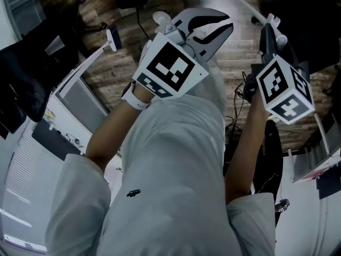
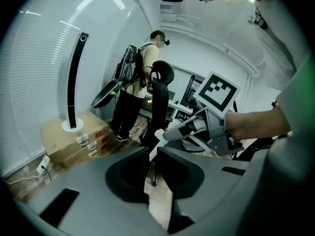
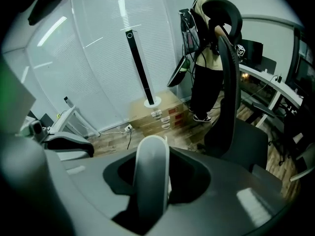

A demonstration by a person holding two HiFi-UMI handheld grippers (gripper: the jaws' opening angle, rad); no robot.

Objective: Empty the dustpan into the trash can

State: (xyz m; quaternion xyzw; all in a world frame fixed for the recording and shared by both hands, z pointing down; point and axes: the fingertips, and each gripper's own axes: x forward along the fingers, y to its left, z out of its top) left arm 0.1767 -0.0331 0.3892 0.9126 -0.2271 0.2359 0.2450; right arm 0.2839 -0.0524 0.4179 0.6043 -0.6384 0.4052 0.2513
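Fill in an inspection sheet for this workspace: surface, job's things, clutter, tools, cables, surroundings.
Surface: wood-plank floor, seen from above.
Job's things: only a white handle shows; dustpan and trash can not seen.
Clutter: stacked cardboard boxes.
Tools: left tool open, nothing between its jaws; right tool shut on the white handle.
Cables: loose black cables over the floor; lead from a wall socket.
Surroundings: window blinds, office chair, another person standing at desks.
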